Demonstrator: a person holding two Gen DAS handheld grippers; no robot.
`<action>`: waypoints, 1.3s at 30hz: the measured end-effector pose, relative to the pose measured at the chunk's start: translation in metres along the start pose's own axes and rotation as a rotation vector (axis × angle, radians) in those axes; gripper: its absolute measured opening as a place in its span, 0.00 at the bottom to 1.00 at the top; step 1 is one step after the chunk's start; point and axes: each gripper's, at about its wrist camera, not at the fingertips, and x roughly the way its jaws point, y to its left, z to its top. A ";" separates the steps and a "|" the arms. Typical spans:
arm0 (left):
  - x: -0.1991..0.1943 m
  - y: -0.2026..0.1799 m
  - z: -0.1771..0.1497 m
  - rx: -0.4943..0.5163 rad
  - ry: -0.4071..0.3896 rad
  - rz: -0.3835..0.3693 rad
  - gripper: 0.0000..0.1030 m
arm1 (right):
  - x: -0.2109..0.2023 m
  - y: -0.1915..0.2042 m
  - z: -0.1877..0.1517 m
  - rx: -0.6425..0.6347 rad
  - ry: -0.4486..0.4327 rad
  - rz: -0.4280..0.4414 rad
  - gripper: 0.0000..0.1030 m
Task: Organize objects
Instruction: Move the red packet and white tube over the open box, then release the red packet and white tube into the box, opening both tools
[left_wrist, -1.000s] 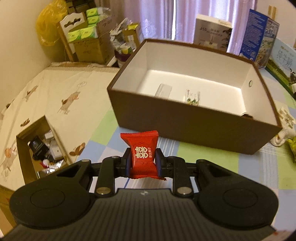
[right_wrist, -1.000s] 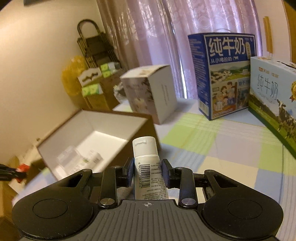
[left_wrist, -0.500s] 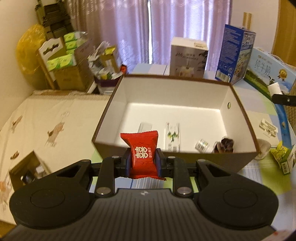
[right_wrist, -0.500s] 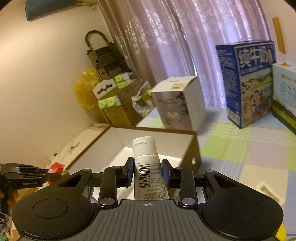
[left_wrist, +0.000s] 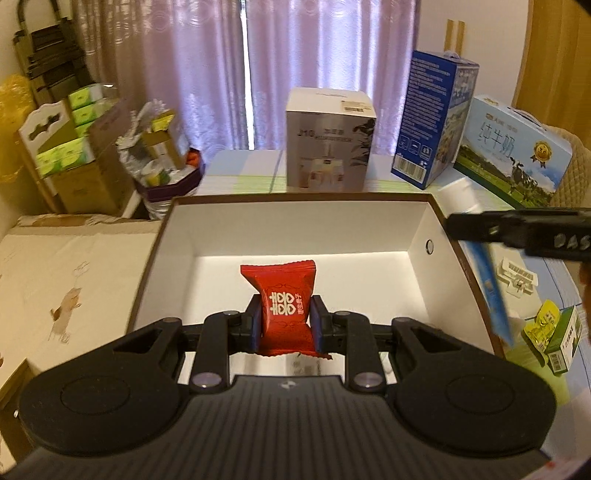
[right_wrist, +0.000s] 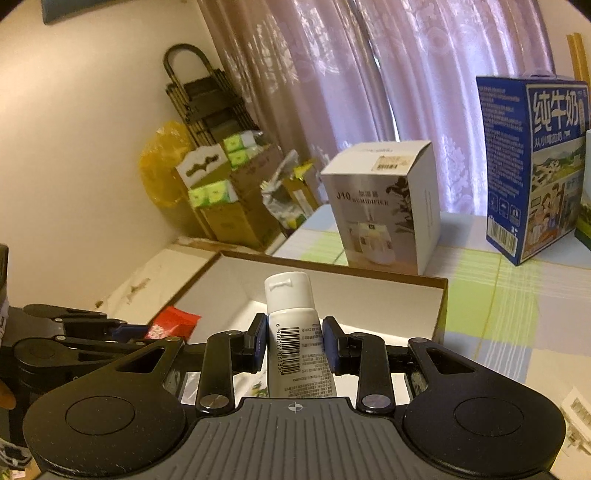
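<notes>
My left gripper (left_wrist: 283, 322) is shut on a red candy packet (left_wrist: 282, 295) with white characters, held above the open brown box (left_wrist: 461, 266) with a white inside. My right gripper (right_wrist: 295, 341) is shut on a white tube (right_wrist: 295, 332) with a barcode and a flip cap, held over the same box (right_wrist: 441, 299) from its right side. The right gripper also shows in the left wrist view as a dark bar (left_wrist: 517, 230) over the box's right wall. In the right wrist view the left gripper (right_wrist: 122, 332) and the red packet (right_wrist: 171, 323) show at the left.
A white humidifier carton (left_wrist: 328, 140), a blue milk carton (left_wrist: 432, 118) and a pale blue milk case (left_wrist: 513, 151) stand behind the box. Small green packets (left_wrist: 554, 332) and a white clip (left_wrist: 517, 278) lie right of it. Cardboard boxes (left_wrist: 74, 147) crowd the back left.
Both grippers have moved over the brown box with their loads. The left one came forward and up from in front of the box's near wall; the right one swung left toward it.
</notes>
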 end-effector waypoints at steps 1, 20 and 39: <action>0.006 0.000 0.002 0.000 0.008 -0.011 0.21 | 0.005 -0.001 0.000 0.004 0.009 -0.007 0.28; 0.110 -0.007 0.027 0.022 0.164 -0.106 0.21 | 0.102 -0.027 -0.006 -0.109 0.252 -0.251 0.28; 0.140 -0.014 0.035 0.036 0.190 -0.134 0.21 | 0.107 -0.041 0.003 -0.151 0.274 -0.286 0.29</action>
